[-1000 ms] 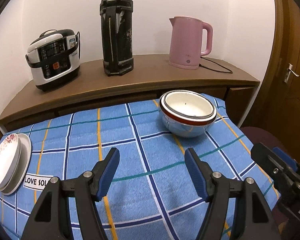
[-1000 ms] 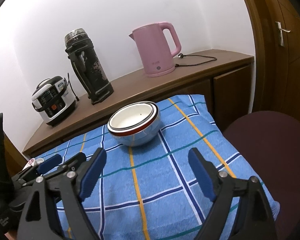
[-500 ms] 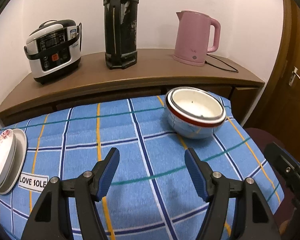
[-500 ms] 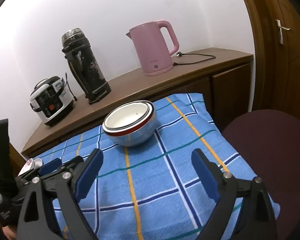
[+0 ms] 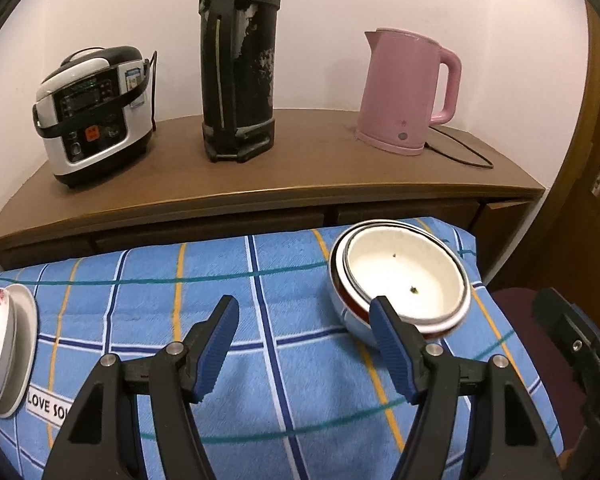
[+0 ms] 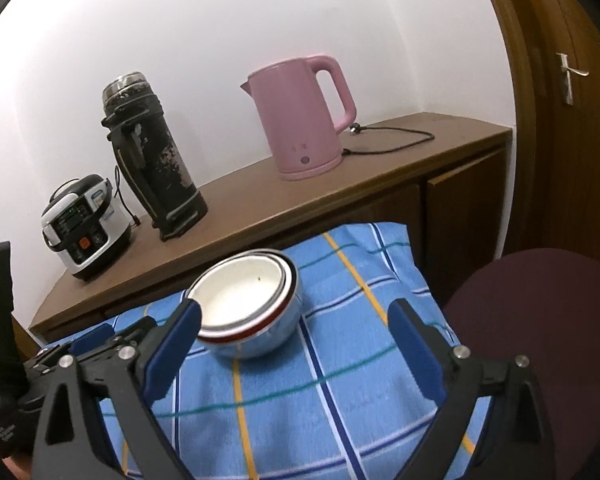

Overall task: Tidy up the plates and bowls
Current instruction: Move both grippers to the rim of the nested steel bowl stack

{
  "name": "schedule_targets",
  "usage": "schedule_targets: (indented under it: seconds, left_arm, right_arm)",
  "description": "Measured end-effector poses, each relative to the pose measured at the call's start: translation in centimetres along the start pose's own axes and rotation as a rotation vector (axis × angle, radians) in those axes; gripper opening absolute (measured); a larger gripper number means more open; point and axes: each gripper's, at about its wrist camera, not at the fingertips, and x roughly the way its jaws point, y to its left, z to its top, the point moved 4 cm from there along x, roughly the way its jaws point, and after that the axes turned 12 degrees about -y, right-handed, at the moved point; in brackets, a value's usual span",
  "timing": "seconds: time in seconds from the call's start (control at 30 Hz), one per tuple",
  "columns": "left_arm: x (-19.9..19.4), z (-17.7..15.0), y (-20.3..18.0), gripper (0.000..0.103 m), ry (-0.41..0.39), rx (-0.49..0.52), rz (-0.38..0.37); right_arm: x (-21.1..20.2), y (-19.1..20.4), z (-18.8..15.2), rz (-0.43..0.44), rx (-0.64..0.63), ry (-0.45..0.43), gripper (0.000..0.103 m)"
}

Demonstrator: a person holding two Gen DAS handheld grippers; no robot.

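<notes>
A stack of nested bowls [image 5: 404, 280], white inside with a red-rimmed one beneath, sits at the far right of the blue checked tablecloth [image 5: 284, 280]; it also shows in the right wrist view [image 6: 248, 300]. A stack of plates with a floral top plate [image 5: 0, 332] lies at the cloth's left edge. My left gripper [image 5: 304, 316] is open and empty, its right finger just in front of the bowls. My right gripper [image 6: 296, 322] is open and empty, close in front of the bowls.
A wooden sideboard [image 5: 260, 184] behind the table carries a rice cooker [image 5: 92, 112], a tall black flask [image 5: 240, 60] and a pink kettle [image 5: 404, 88] with a cord. A dark maroon chair seat [image 6: 540, 320] is at the right, a door beyond.
Both grippers have moved forward toward the bowls, which now appear larger and closer. The left gripper has shifted so its right finger overlaps the bowls' near side. Both stay open.
</notes>
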Motion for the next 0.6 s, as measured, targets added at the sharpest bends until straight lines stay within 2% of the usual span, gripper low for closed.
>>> schedule_targets:
  seconds: [0.23, 0.6]
  left_arm:
    - [2.1, 0.7, -0.1, 0.07, 0.002, -0.001, 0.001]
    - [4.1, 1.5, -0.4, 0.07, 0.008, -0.02, -0.005]
  right_arm:
    - [2.9, -0.1, 0.0, 0.014, 0.016, 0.03, 0.096]
    - [5.0, -0.5, -0.2, 0.013, 0.038, 0.047, 0.087]
